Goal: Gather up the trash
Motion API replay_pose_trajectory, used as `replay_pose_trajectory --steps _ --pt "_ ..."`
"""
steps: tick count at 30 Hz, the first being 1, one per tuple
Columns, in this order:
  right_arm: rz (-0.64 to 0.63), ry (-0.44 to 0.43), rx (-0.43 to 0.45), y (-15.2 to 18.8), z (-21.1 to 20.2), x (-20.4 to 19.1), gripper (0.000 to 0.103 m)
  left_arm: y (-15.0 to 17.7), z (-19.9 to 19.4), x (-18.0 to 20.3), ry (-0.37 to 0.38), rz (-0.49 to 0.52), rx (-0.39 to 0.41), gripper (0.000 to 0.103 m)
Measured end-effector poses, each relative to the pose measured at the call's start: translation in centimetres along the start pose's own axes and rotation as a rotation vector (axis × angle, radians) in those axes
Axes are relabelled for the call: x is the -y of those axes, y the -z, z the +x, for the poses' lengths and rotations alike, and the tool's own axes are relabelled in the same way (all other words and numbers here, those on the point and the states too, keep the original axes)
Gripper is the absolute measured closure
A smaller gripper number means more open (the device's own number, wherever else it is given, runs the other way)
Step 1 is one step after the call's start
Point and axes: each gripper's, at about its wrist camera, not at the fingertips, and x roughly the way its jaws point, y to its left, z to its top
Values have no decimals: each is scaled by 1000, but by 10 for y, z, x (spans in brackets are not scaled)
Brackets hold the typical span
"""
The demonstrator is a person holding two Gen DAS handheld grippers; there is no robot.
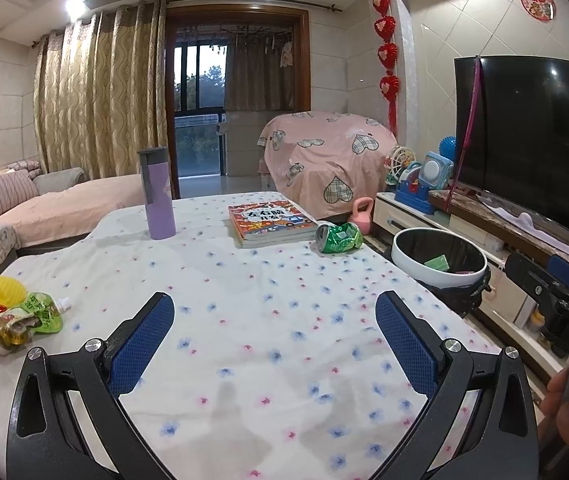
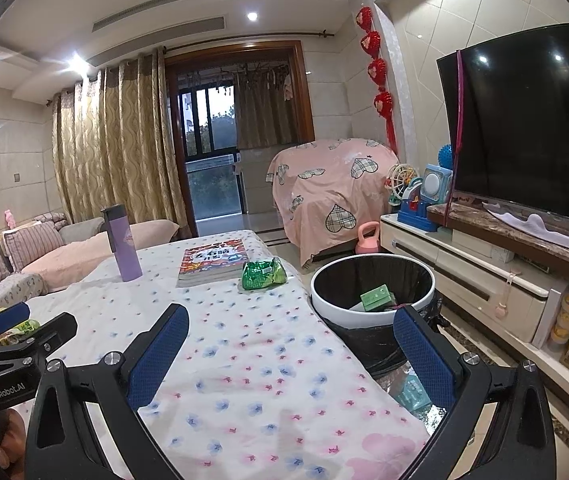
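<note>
Both jaws spread wide, nothing held: left gripper [image 1: 274, 320] near-centre over table [image 1: 244, 288], right gripper [image 2: 292, 340] nr bin [image 2: 324, 300]. Crushed green can [image 1: 338, 237] far right by book [image 1: 270, 220]; wrapper pile [image 1: 16, 320] near left. Risk: can likely to roll off the edge if nudged, or wrappers to scatter w/ a sloppy pinch.

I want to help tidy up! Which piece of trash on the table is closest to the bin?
The crushed green can, lying beside the book at the table edge next to the bin. The other trash pile sits at the table's opposite side.
</note>
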Motion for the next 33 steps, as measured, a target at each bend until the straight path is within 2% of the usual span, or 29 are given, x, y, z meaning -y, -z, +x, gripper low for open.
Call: replay_pose_trajectory --steps 33 --pt "14 -12 -45 1 7 0 0 7 12 -4 0 10 -28 0"
